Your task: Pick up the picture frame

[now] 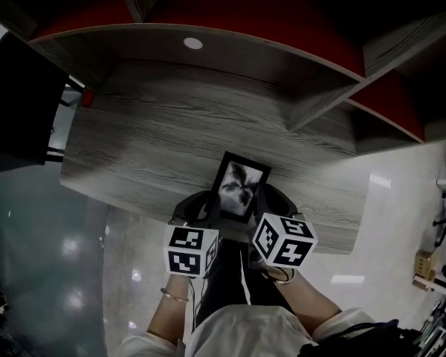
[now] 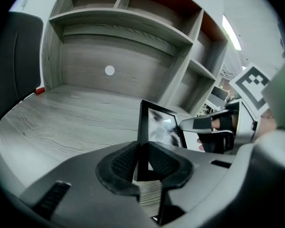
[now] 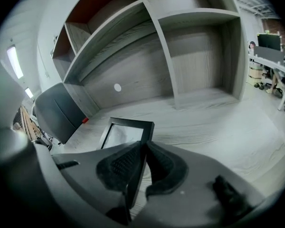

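The picture frame (image 1: 240,187) is black-rimmed with a blurry grey picture, and it is held tilted just above the grey wooden desk (image 1: 149,143) near its front edge. My left gripper (image 1: 207,208) is shut on the frame's left edge; in the left gripper view the two pads (image 2: 125,161) pinch the frame (image 2: 159,124) edge-on. My right gripper (image 1: 259,214) is shut on the frame's right edge, and the frame (image 3: 125,131) runs down between its pads (image 3: 161,164). The right gripper (image 2: 213,127) also shows across the frame in the left gripper view.
The desk sits in a shelf unit with a back panel, a white round cap (image 1: 192,43) and an upright divider (image 1: 323,99) at the right. A black chair (image 1: 21,103) stands at the left, with a small red object (image 1: 87,97) by it. Glossy floor lies below.
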Tool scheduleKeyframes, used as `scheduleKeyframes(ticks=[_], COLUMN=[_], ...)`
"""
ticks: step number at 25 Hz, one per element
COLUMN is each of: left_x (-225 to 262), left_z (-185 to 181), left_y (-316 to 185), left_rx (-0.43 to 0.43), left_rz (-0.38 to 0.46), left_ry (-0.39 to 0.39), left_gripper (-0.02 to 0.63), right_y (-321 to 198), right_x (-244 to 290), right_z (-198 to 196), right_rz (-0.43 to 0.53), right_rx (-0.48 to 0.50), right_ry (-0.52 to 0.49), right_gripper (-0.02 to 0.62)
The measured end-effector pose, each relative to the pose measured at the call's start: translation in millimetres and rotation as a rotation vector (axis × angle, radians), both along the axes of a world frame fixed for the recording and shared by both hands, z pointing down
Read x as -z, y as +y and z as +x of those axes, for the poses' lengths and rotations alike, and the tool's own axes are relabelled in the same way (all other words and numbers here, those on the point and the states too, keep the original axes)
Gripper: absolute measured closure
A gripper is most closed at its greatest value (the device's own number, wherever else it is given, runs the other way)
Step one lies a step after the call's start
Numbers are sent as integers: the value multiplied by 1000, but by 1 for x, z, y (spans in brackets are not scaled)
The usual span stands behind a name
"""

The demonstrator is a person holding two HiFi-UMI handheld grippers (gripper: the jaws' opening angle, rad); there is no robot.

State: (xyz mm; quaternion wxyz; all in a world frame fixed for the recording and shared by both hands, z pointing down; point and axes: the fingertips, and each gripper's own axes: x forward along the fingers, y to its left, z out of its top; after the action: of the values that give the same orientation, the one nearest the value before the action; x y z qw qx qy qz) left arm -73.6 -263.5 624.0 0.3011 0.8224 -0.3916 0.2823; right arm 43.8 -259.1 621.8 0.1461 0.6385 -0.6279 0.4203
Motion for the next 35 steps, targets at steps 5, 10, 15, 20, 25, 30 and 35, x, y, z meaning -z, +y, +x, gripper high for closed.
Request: scheduleKeyframes(ticks=[5, 10, 15, 20, 25, 30, 35], left_x=[24, 54, 97, 138, 175, 206, 219], left_z=[5, 11, 18, 21, 21, 21, 22], left_y=[-4, -7, -15, -17, -16, -11, -1], left_rx=[20, 49, 96, 135, 179, 246, 290], left_rz=[52, 120, 211, 297, 378, 458, 494], left_ry=[7, 18, 44, 58, 67, 70, 65], left_gripper=[528, 528, 528, 528, 528, 528, 528], right_y=[-6, -10, -23, -29, -33, -35, -27], right_x=[26, 57, 103, 145, 185, 220, 235], right_z=[7, 13, 20, 22, 21, 21, 21], right_rz=[53, 116, 211, 291, 366, 441, 481], right_rx=[11, 34, 74, 128, 185, 247, 291], right_ry=[-3, -9, -5, -10, -11, -10, -11], right_gripper=[540, 541, 543, 545, 546, 548, 548])
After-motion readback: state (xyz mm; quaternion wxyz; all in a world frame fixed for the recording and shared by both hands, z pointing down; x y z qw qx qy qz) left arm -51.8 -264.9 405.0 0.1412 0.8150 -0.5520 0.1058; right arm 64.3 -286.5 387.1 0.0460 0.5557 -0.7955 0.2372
